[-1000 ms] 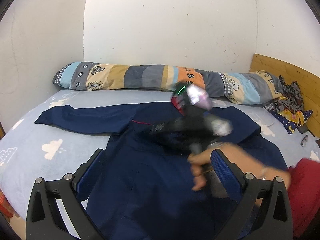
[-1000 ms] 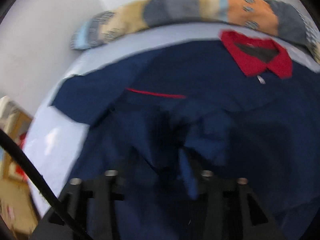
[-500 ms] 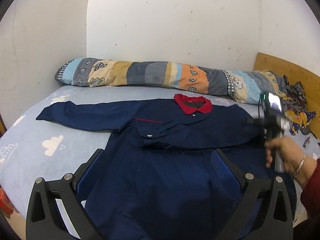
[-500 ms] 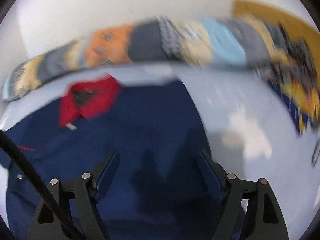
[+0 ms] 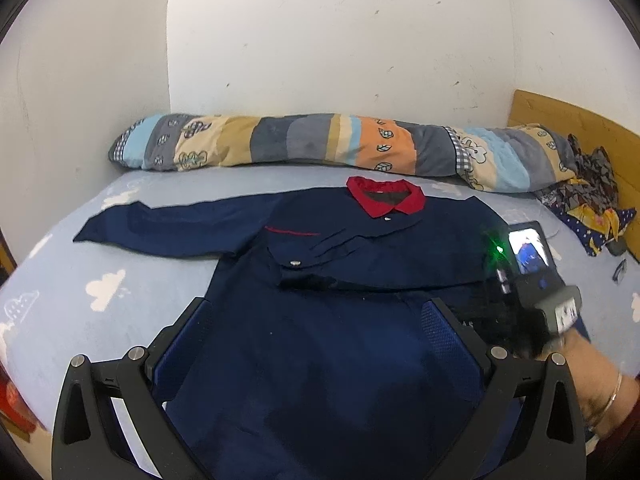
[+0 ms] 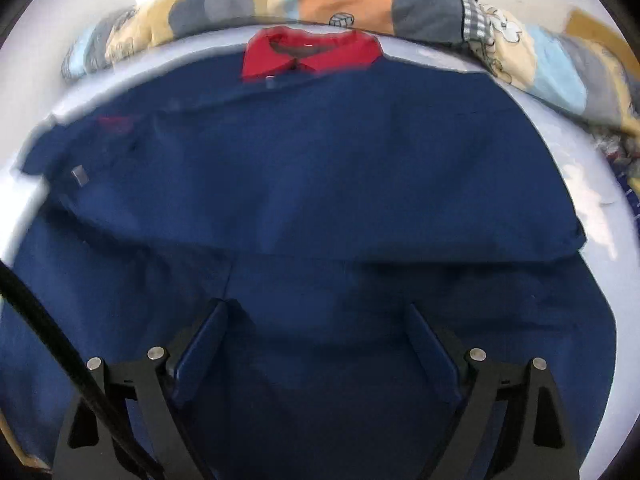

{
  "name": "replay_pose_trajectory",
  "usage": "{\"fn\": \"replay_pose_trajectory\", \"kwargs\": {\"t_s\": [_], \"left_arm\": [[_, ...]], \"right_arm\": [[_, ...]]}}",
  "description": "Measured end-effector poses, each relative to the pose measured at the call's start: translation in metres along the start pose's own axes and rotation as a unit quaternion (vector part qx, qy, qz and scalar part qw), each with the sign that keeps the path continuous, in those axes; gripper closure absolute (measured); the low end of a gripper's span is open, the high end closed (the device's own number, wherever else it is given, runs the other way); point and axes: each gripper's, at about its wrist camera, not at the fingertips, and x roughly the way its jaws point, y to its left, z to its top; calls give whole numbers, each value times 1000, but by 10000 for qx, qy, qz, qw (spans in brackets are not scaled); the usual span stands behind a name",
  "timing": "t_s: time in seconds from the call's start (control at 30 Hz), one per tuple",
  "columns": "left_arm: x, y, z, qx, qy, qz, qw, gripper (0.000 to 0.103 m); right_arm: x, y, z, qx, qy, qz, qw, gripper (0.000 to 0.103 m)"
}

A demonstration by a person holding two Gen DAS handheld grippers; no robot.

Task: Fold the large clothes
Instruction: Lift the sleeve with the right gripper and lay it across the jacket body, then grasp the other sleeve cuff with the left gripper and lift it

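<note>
A large navy work jacket (image 5: 312, 320) with a red collar (image 5: 384, 196) lies flat on the bed. Its right sleeve is folded across the chest (image 6: 320, 184); the left sleeve (image 5: 168, 228) stretches out over the sheet. My left gripper (image 5: 316, 320) hovers over the jacket's lower front, open, nothing between its blue pads. My right gripper (image 6: 316, 320) points steeply down over the jacket's right side below the folded sleeve; its jaws are opening and hold nothing. In the left wrist view the right tool's body (image 5: 532, 276) and the hand holding it show at the right.
A long patchwork bolster (image 5: 320, 148) lies along the wall behind the collar. Crumpled patterned cloth (image 5: 588, 196) sits by the wooden headboard (image 5: 568, 116) at far right. The light blue cloud-print sheet (image 5: 80, 280) shows around the jacket. White walls close in at back and left.
The right gripper let go of the sleeve laid across the chest, swung to the jacket's right side, tipped downward and its jaws spread. The left gripper stayed put.
</note>
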Motion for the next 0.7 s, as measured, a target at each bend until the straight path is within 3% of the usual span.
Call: {"fn": "replay_pose_trajectory", "kwargs": {"t_s": [0.1, 0.17, 0.27, 0.43, 0.53, 0.67, 0.7], "left_arm": [[3, 14, 2, -280, 94, -43, 9996, 0], [4, 28, 5, -482, 86, -23, 9988, 0], [11, 59, 14, -712, 86, 60, 9974, 0], [44, 147, 39, -1248, 398, 268, 9910, 0], [68, 207, 47, -1701, 566, 473, 9827, 0], [110, 306, 48, -2517, 885, 846, 9600, 0], [124, 336, 46, -2796, 939, 927, 9510, 0]], "right_arm": [[-21, -6, -5, 214, -14, 265, 9994, 12], [-57, -16, -10, 401, -451, 750, 9954, 12], [-92, -15, -20, 433, -888, 1064, 9894, 11], [-121, -8, -38, 234, -1351, 1379, 9809, 10], [-124, -6, -38, 181, -1439, 1514, 9778, 10], [-128, -4, -43, 126, -1438, 1729, 9743, 10], [-127, -3, -42, 113, -1427, 1759, 9740, 10]]}}
